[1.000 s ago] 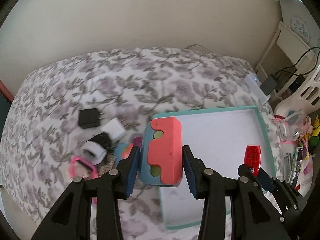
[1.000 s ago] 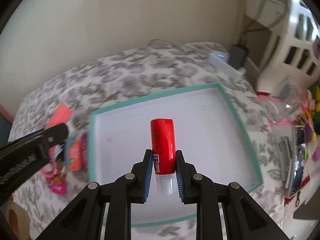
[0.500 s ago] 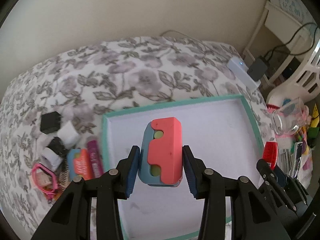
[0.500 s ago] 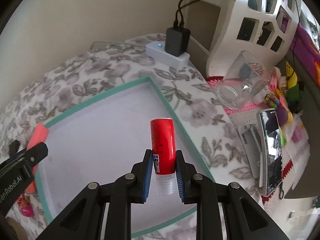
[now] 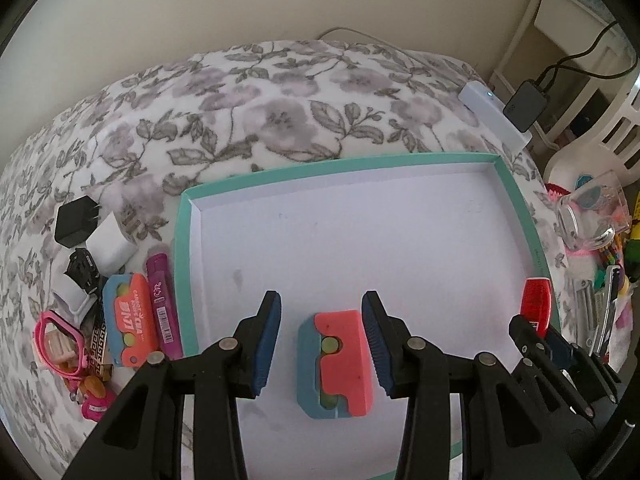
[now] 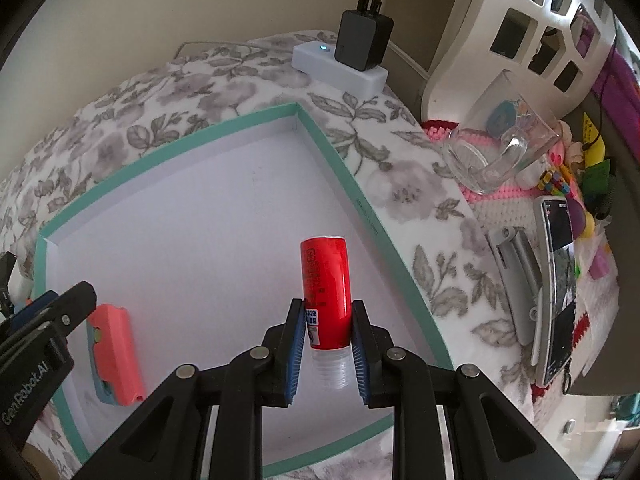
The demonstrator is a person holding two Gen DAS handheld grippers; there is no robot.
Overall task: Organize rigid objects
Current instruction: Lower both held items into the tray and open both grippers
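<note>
A coral and blue eraser case (image 5: 336, 362) lies on the white floor of the teal-rimmed tray (image 5: 340, 164), between the fingers of my left gripper (image 5: 322, 340), which is open and apart from it. The case also shows in the right wrist view (image 6: 114, 354). My right gripper (image 6: 327, 354) is shut on a red glue stick (image 6: 326, 292) and holds it over the tray's right part (image 6: 360, 200). The stick also shows in the left wrist view (image 5: 537, 310).
Left of the tray lie a second coral case (image 5: 130, 314), a purple stick (image 5: 162, 300), white (image 5: 111, 248) and black (image 5: 74, 220) chargers and a pink toy (image 5: 60, 340). At right are a glass mug (image 6: 500, 152), a phone (image 6: 556, 276) and a power strip (image 6: 340, 66).
My left gripper has opened and let go of the coral and blue case, which now lies on the tray floor. My right gripper still holds the glue stick over the tray.
</note>
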